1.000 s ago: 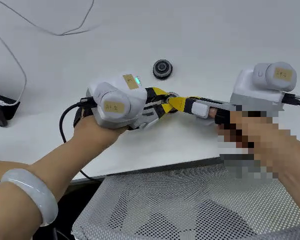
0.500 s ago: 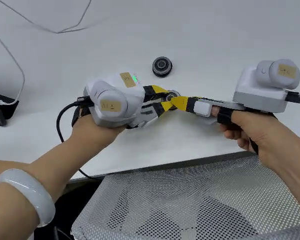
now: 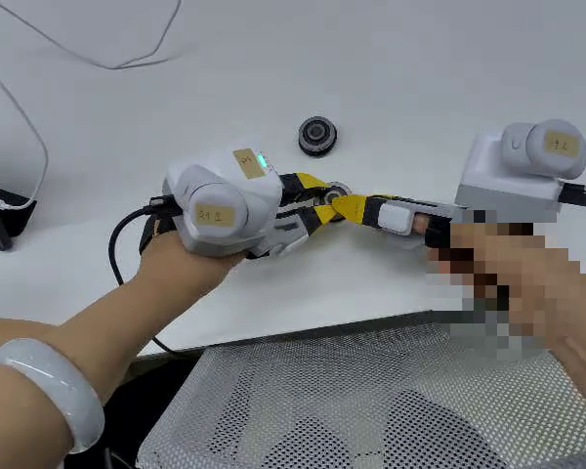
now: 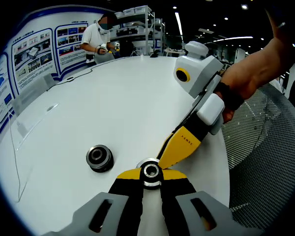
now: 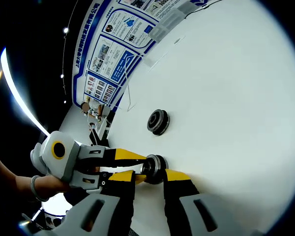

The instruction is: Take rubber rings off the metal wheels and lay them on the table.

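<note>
Yellow-tipped jaws meet on one wheel near the table's front edge. Left gripper pinches it narrowly, right gripper clamps opposite. Ring-stripping step, I'd say. Next: peel the rubber ring free. Second wheel waits beyond.

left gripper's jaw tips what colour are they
Yellow tips on black jaws, clearest in the left gripper view, closed on the metal wheel.

On the flat white table, a small round metal wheel is near the front edge. The left gripper is on its left, the right gripper on its right. A second rubber-ringed metal wheel lies behind them, apart.
</note>
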The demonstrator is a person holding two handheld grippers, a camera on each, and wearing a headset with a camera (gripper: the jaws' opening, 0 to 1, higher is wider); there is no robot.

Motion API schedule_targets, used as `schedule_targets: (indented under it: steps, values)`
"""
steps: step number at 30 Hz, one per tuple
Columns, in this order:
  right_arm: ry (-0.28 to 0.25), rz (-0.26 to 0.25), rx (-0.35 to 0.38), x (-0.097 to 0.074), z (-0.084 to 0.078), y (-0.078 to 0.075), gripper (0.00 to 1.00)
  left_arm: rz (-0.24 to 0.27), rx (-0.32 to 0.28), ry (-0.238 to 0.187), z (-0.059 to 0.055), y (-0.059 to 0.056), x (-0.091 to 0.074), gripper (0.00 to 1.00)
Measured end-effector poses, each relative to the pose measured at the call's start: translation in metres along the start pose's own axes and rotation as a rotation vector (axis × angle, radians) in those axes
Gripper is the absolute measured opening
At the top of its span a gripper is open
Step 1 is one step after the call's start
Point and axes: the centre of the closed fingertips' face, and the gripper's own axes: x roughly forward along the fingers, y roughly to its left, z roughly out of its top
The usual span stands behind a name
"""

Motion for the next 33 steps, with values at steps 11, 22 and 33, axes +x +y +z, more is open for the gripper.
schedule_targets:
  steps: [11, 22, 33]
  values:
    - [-0.009, 0.026, 0.052, 0.0004, -0.0003, 0.0006, 0.23, 0.001, -0.007, -0.003, -0.0014, 0.0008, -0.0003, 0.12]
    - [0.008, 0.015, 0.005, -0.0007, -0.0045, 0.0023, 0.22, -0.001, -0.006, -0.005, -0.0019, 0.0005, -0.0003, 0.12]
    - [-0.004, 0.050, 0.076, -0.0016, -0.0032, 0.0046, 0.27, 0.002, -0.009, -0.005, -0.0018, -0.0002, -0.0011, 0.12]
